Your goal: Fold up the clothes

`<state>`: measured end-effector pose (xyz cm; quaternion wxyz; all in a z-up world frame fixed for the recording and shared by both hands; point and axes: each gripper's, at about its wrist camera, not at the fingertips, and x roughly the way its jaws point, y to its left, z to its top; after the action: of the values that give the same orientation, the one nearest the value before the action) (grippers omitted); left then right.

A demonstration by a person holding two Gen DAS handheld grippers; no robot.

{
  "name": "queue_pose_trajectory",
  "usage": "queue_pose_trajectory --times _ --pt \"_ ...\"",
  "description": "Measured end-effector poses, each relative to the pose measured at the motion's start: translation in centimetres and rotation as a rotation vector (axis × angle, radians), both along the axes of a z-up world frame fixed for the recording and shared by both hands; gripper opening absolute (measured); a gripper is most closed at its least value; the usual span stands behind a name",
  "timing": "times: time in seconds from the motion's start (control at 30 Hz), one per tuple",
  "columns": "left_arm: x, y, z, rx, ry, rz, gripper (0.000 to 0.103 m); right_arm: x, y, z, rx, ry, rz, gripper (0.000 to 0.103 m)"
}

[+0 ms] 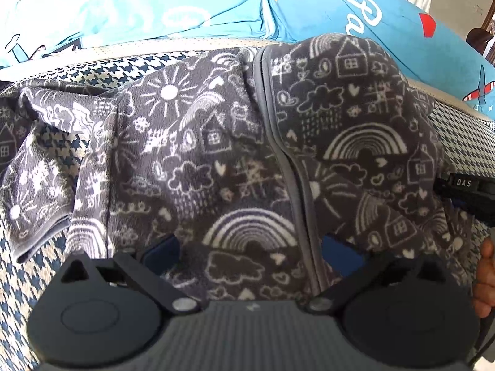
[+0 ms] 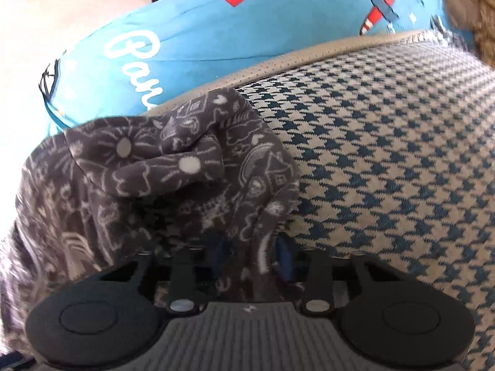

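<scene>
A dark grey fleece garment (image 1: 216,154) with white doodles of suns, houses and rainbows lies spread on a houndstooth-covered surface (image 1: 31,278). A grey-trimmed edge runs down its middle. My left gripper (image 1: 250,253) stands open, its blue pads (image 1: 161,250) wide apart with the garment's near part bunched between and over them. In the right wrist view, my right gripper (image 2: 253,255) is shut on a raised fold of the same garment (image 2: 154,170) at its right edge. The right gripper's black body (image 1: 464,188) pokes out from under the cloth at the right.
Bright blue bedding (image 1: 154,6) printed with planes and white script lies behind the garment (image 2: 201,31). Bare houndstooth cover (image 2: 386,154) stretches to the right of the garment. A person's hand (image 1: 485,278) shows at the right edge.
</scene>
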<state>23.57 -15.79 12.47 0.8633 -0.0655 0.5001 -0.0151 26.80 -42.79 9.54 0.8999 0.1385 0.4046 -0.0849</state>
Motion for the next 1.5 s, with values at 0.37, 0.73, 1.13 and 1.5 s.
queue_pose_trajectory --times 0.37,0.73,1.13,1.5 --pt "0.3 -0.1 -0.3 0.015 0.004 -0.002 0.103 -0.7 -0.9 3.2 -0.177 -0.148 -0.098 0.014" --pt "0.1 -1.1 -0.5 0.048 -0.001 -0.039 0.103 -1.4 -5.1 5.2 -0.366 -0.204 -0.296 0.014" --pt "-0.2 -2.0 -0.4 0.063 -0.001 -0.055 0.103 -1.7 -9.6 5.8 -0.444 -0.098 -0.528 0.016" --pt "1.4 -0.5 2.1 0.068 -0.069 -0.002 0.103 -1.6 -7.0 7.9 -0.328 -0.22 -0.414 0.033"
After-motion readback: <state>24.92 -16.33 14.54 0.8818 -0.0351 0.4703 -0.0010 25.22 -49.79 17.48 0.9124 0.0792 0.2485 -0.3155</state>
